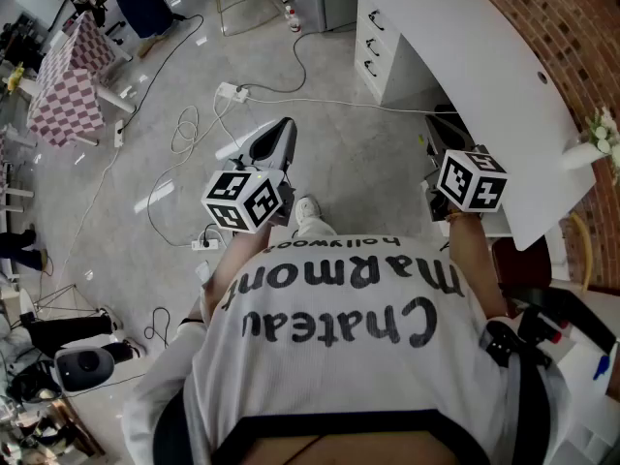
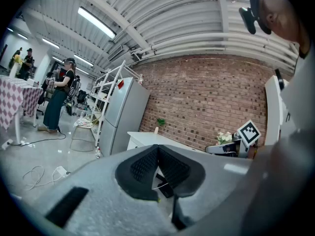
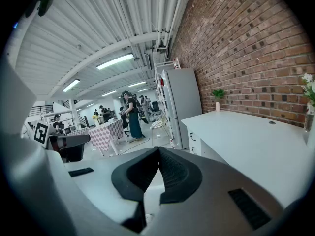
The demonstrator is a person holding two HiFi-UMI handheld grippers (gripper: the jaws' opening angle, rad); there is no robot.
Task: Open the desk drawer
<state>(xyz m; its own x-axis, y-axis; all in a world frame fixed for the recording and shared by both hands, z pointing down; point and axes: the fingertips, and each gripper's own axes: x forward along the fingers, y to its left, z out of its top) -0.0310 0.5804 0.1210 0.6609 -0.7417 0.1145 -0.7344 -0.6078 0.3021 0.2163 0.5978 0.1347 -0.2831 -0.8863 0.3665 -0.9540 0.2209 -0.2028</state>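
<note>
left gripper (image 2: 157, 147): jaws clenched tip to tip, nothing between them; black ribbed pads (image 2: 142, 165), matte grey body.
right gripper (image 3: 158, 149): jaws clenched, empty; built the same.
desk (image 1: 465, 56): upper right of the head view; smooth white top, curved front edge.
drawers (image 1: 371, 42): top centre of the head view, at the desk's far end; white fronts stacked, small black handles, fronts look flush; well apart from both grippers.
wall (image 1: 572, 27): rough red brick, behind the desk.
floor (image 1: 194, 66): glossy grey, loose white cables.

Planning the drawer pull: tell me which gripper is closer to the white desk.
The right gripper, beside the white desk edge; the left gripper hangs over open floor, farther away.
</note>
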